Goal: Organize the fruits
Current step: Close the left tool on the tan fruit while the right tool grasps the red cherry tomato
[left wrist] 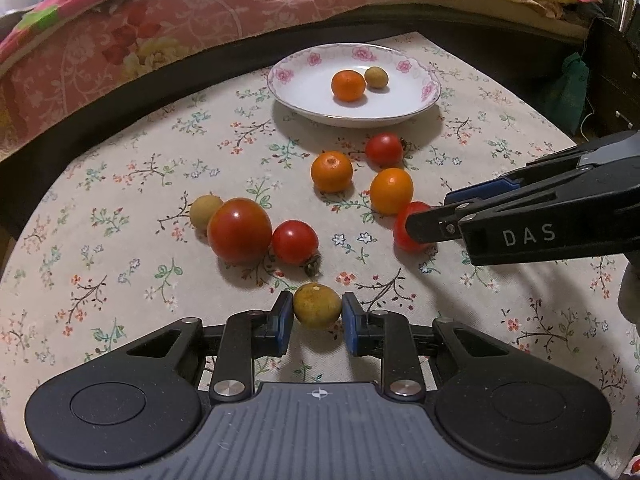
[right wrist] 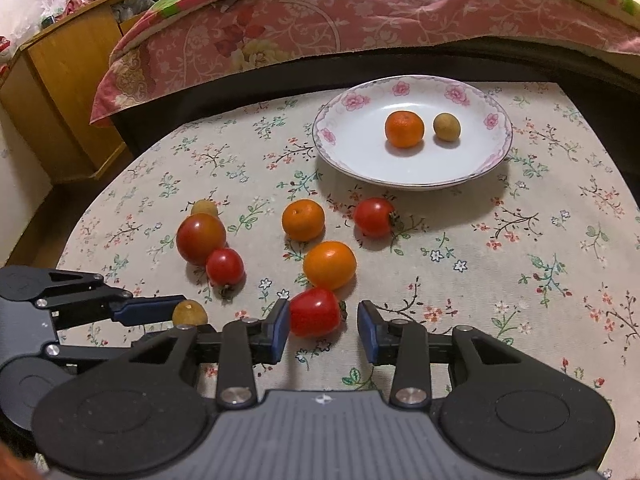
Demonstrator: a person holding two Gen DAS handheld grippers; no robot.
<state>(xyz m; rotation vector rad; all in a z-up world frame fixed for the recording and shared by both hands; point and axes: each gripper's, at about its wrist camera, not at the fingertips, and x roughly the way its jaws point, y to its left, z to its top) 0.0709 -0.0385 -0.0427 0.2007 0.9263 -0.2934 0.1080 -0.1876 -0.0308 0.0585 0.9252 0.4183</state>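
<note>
We work over a floral tablecloth, where the flowered white plate at the far side holds only two fruits so far: a small orange and a tan longan just beside it. By our count the sorting is barely begun, since eight fruits lie off the plate. The biggest of them, a large tomato, sits on the cloth touching a smaller red tomato, with a second longan tucked behind it. Two more oranges rest nearer the plate, and another small tomato lies just short of its rim. Our right gripper straddles a red tomato; one pad touches it, the other stands clear, so the jaws are not closed yet. Our left gripper brackets a yellow-brown longan with both blue pads at its sides, though we cannot tell whether they are pressing it. Both fruits appear to rest on the cloth, so we judge two pickups are in hand and six fruits wait.
</note>
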